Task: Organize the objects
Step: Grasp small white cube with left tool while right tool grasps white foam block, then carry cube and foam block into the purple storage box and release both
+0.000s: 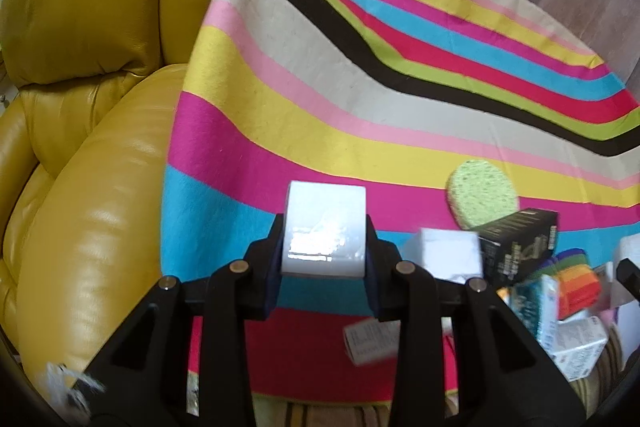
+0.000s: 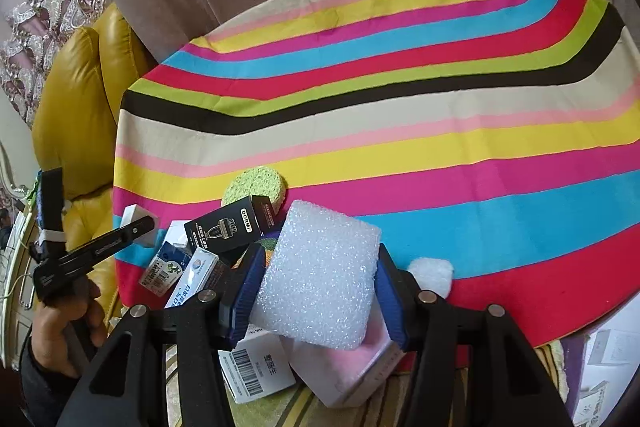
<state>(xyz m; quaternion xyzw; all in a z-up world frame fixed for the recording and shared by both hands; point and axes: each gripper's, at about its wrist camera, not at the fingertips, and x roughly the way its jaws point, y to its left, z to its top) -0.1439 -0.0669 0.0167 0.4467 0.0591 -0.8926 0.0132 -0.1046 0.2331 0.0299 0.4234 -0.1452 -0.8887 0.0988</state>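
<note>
The left gripper (image 1: 324, 239) holds a shiny white block (image 1: 325, 227) tight between its two fingers, up above the striped cloth (image 1: 360, 99). The right gripper (image 2: 320, 291) squeezes a white foam pad (image 2: 320, 279) the same way, just over a pile of small boxes (image 2: 192, 267) at the near edge of the cloth.

The white block looks smooth and slippery. If the fingers loosen even a little, I think it could slide out and drop onto the cloth or the yellow chair (image 1: 80, 107) beside it.

The foam pad is soft (it bends when squeezed), so it could pop out sideways.

The pile is messy too. A black box (image 2: 234, 225) leans on a green sponge (image 2: 256, 183). A bump from either gripper could knock boxes off the edge.
</note>
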